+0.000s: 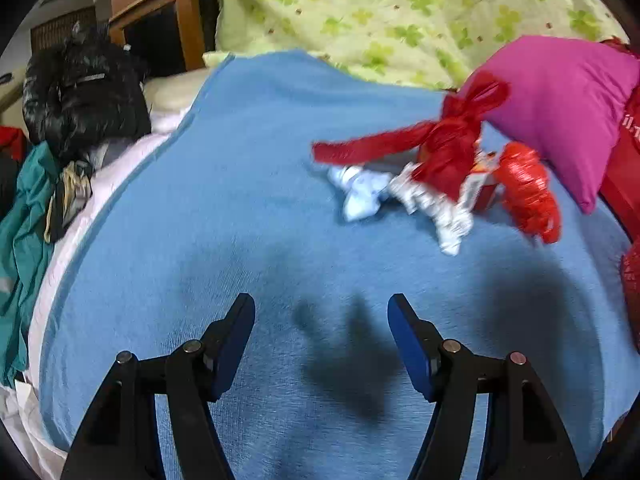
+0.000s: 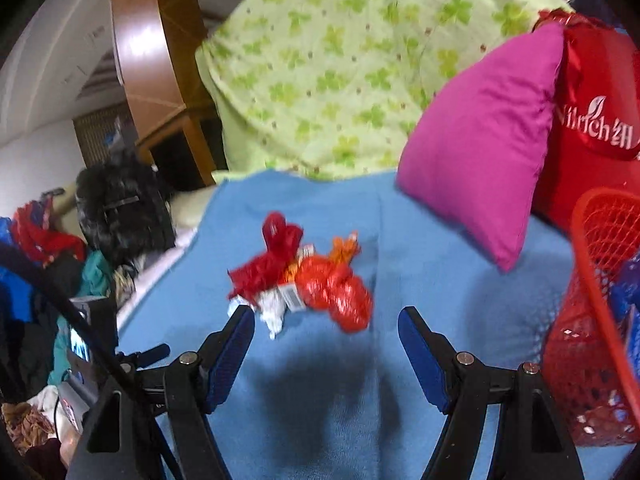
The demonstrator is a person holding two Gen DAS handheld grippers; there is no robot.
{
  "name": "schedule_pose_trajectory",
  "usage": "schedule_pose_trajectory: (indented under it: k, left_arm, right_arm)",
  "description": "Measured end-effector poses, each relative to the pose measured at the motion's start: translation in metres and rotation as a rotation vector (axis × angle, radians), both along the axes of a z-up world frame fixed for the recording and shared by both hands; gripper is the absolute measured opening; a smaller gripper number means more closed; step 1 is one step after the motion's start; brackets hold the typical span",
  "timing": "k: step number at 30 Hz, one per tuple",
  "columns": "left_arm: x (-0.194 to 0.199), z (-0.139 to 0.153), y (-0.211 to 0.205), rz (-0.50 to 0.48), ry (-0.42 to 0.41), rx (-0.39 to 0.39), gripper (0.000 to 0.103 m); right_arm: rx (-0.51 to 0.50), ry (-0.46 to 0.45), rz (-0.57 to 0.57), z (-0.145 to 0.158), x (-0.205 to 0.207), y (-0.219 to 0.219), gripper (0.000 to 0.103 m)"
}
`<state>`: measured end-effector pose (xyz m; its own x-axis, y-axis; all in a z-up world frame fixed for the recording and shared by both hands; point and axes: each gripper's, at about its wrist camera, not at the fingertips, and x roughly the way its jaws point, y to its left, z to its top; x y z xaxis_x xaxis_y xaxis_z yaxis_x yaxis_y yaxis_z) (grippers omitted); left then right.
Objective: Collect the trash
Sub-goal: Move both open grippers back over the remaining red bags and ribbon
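A heap of trash lies on the blue blanket [image 1: 240, 200]: a knotted red plastic bag [image 1: 444, 148], a second crumpled red bag [image 1: 528, 188], a white wrapper [image 1: 436, 204] and a pale blue-white scrap [image 1: 360, 192]. My left gripper [image 1: 321, 308] hovers open over bare blanket, short of the heap, which lies ahead to its right. In the right wrist view the red bags [image 2: 332, 284] and white wrapper [image 2: 272, 312] lie just ahead of my right gripper [image 2: 326, 320], which is open with nothing between its fingers. A red mesh basket [image 2: 600, 280] stands at the right.
A magenta pillow [image 1: 560, 92] and a red printed bag [image 2: 592, 128] sit behind the trash at the right. A green clover-print quilt [image 1: 380, 12] is piled at the back. Black and teal clothes [image 1: 80, 92] lie off the blanket's left edge, beside a wooden frame [image 1: 168, 4].
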<state>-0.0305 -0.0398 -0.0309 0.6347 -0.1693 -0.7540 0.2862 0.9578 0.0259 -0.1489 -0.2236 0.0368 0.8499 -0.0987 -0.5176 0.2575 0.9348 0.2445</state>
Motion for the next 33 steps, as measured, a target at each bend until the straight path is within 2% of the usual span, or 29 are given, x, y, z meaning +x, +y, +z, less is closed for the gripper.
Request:
schedule_pose_trajectory:
  k: [5,7,10,12,16,18,21,23,27,33]
  left_arm:
    - [0.011,-0.017,0.004,0.017,0.075,0.016,0.070]
    - [0.011,-0.021,0.004,0.019,0.079,0.013,0.071]
    - [0.010,-0.023,0.002,0.009,0.064,0.030,0.075]
    - [0.011,-0.025,0.002,0.021,0.063,0.032,0.086]
    - [0.012,-0.028,0.004,0.045,0.067,0.017,0.093]
    - [0.013,-0.031,0.006,0.072,0.062,0.013,0.101]
    - [0.016,-0.033,0.009,0.099,0.061,-0.009,0.103]
    - [0.015,-0.034,0.008,0.101,0.050,-0.001,0.103]
    - [0.012,-0.035,0.007,0.112,0.021,-0.005,0.103]
    - [0.008,-0.035,0.006,0.115,0.033,-0.011,0.103]
  right_arm:
    - [0.095,0.106,-0.028,-0.024,0.022,-0.008,0.077]
    - [0.132,0.130,-0.048,-0.032,0.027,-0.013,0.077]
    - [0.123,0.160,-0.072,-0.042,0.034,-0.016,0.077]
    - [0.097,0.191,-0.089,-0.049,0.040,-0.015,0.077]
    - [0.109,0.236,-0.097,-0.061,0.049,-0.019,0.077]
    - [0.097,0.262,-0.115,-0.066,0.052,-0.021,0.077]
    - [0.112,0.324,-0.151,-0.079,0.055,-0.028,0.077]
    - [0.139,0.328,-0.157,-0.084,0.053,-0.032,0.077]
    - [0.093,0.336,-0.140,-0.086,0.053,-0.026,0.078]
    - [-0.003,0.347,-0.119,-0.090,0.052,-0.012,0.081]
